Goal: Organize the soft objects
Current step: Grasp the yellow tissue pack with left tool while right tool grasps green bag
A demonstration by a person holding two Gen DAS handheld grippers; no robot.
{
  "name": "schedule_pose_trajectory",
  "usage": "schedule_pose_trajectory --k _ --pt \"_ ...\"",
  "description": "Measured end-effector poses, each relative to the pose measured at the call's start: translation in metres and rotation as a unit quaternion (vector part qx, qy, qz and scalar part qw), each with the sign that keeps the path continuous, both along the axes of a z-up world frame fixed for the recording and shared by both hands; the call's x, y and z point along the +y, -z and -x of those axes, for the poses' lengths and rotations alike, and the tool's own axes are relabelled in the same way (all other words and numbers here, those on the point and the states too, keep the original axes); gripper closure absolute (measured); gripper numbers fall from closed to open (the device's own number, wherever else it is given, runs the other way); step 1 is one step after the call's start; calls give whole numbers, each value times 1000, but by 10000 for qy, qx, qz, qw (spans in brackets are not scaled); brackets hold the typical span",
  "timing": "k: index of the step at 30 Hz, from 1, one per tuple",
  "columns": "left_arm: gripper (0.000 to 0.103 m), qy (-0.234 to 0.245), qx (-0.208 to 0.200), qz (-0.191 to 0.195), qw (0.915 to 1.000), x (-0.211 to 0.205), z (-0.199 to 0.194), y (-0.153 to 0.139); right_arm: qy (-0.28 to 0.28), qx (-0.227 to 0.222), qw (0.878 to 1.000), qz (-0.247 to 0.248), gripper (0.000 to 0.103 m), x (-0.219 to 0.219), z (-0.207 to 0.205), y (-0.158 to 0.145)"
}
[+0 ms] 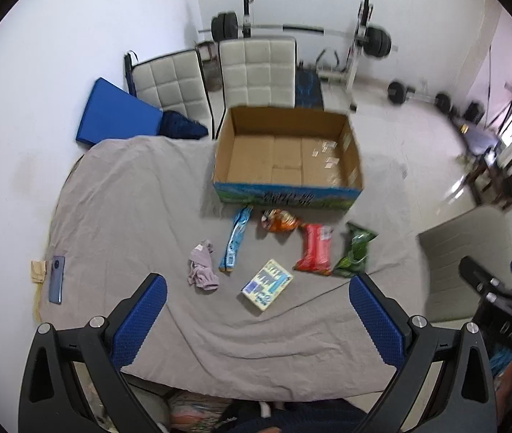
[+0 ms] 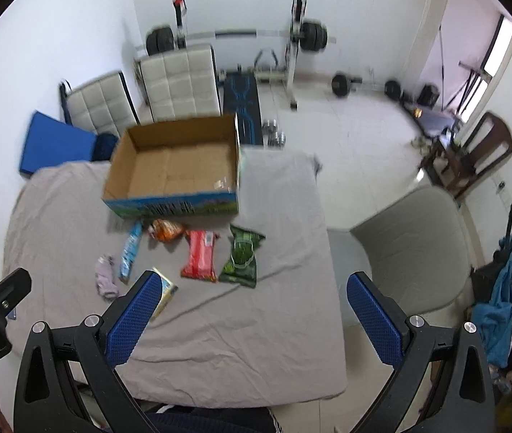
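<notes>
Start of sorting: I held both left tongs point(image 1: 257, 303) and right tongs point(image 2: 250, 301) agape and empty above the grey-sheeted surface point(image 1: 129, 195), my likely next move a descent onto the crumpled lilac cloth point(image 1: 202, 269) for the open cardboard box point(image 1: 286, 157).

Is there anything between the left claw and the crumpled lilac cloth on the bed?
Nothing visible: only bare grey sheet lies between the open left claw and the crumpled lilac cloth.

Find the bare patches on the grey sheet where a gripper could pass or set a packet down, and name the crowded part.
Free: the sheet left of the cardboard box, between it and the phone; also the near strip in front of the yellow pack. Crowded: the row just before the box, from the purple cloth to the green packet.
</notes>
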State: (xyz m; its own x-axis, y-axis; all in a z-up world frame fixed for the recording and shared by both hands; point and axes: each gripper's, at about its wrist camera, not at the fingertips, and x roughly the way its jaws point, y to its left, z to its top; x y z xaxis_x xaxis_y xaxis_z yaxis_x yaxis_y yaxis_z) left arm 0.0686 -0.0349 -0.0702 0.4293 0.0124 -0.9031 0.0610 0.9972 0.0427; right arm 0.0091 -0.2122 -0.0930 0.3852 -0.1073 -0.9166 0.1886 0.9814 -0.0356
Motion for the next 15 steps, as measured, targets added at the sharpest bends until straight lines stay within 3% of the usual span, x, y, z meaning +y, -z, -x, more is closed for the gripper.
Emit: schedule_pose_trajectory --k 3,8,12,15 --pt "0 217 230 -251 9992 -9 -24 40 13 454 9990 8 0 -11 -29 54" --pt "0 662 877 -614 9920 -24 -66 133 -22 1207 9926 -86 0 -25 -73 152" --pt "0 949 1610 -811 9790 -31 -92 213 -26 1728 9843 -368 0 -35 -104 230" --pt "0 1127 2040 -878 9685 -36 -100 257 45 2016 9783 -472 0 -37 -121 276"
